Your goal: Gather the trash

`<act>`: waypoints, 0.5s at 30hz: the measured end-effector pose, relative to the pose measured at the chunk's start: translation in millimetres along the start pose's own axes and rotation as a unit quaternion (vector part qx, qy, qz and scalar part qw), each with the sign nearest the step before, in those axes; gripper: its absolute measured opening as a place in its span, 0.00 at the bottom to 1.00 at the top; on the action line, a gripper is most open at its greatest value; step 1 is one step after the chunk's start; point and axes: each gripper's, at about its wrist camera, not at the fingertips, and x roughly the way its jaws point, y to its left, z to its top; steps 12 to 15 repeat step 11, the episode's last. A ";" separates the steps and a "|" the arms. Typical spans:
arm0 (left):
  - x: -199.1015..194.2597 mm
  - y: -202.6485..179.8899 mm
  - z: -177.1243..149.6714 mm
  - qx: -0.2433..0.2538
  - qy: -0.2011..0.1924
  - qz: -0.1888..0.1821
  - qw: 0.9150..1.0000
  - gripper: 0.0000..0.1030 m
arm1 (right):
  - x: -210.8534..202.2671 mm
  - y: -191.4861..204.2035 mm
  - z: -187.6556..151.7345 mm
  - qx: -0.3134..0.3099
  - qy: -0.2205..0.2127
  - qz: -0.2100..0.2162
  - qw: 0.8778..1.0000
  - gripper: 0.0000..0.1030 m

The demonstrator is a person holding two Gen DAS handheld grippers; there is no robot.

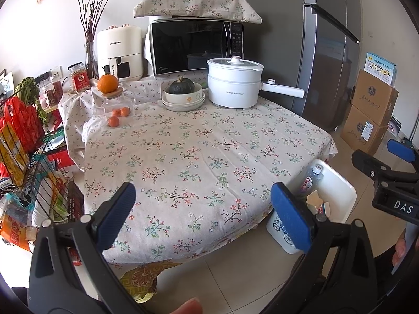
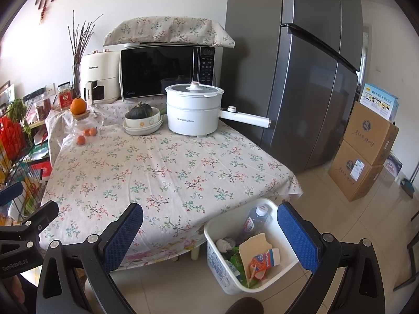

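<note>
A white trash bin (image 2: 218,261) stands on the floor at the table's near right corner. It holds a plastic bottle (image 2: 255,221), a torn cardboard piece (image 2: 252,248), a small carton (image 2: 265,260) and green wrappers. In the left wrist view the bin (image 1: 337,191) shows partly behind my right finger pad, with the bottle (image 1: 311,178) inside. My left gripper (image 1: 204,214) hangs open over the table's near edge, nothing between its blue pads. My right gripper (image 2: 209,233) is open too, just above the bin and the table corner, empty. The right gripper (image 1: 392,167) also appears in the left wrist view at the right edge.
The floral tablecloth (image 1: 199,154) carries a white electric pot (image 1: 235,83), a squash in stacked bowls (image 1: 183,94), a glass jar with oranges (image 1: 115,104), a microwave (image 1: 193,47) and an air fryer (image 1: 120,52). A wire rack (image 1: 28,157) stands left; fridge (image 2: 309,78) and cardboard boxes (image 2: 366,151) right.
</note>
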 end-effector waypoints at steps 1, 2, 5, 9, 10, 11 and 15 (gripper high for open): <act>0.2 -0.5 -0.5 0.000 0.000 0.000 1.000 0.99 | 0.0 0.0 0.0 0.000 0.000 0.000 1.000 1.00; 0.3 -0.7 -0.6 0.001 0.000 0.000 1.000 0.99 | -0.1 0.0 0.0 0.000 0.000 0.000 1.000 1.00; 0.7 -1.3 -1.0 0.001 0.001 -0.001 1.000 0.99 | 0.2 0.0 -0.1 0.000 0.000 0.000 1.000 1.00; 4.0 -1.7 -2.5 0.007 0.011 -0.007 1.000 0.99 | 0.8 0.3 -0.3 0.000 0.001 0.001 1.000 1.00; 7.1 -1.5 -3.2 0.008 0.017 -0.011 1.000 0.99 | 1.8 0.9 -0.5 0.000 0.002 0.002 1.000 1.00; 10.1 0.6 -3.6 0.004 0.026 -0.013 1.000 0.99 | 3.4 1.3 -1.2 0.000 0.004 0.003 1.000 1.00; 10.1 0.6 -3.6 0.004 0.026 -0.013 1.000 0.99 | 3.4 1.3 -1.2 0.000 0.004 0.003 1.000 1.00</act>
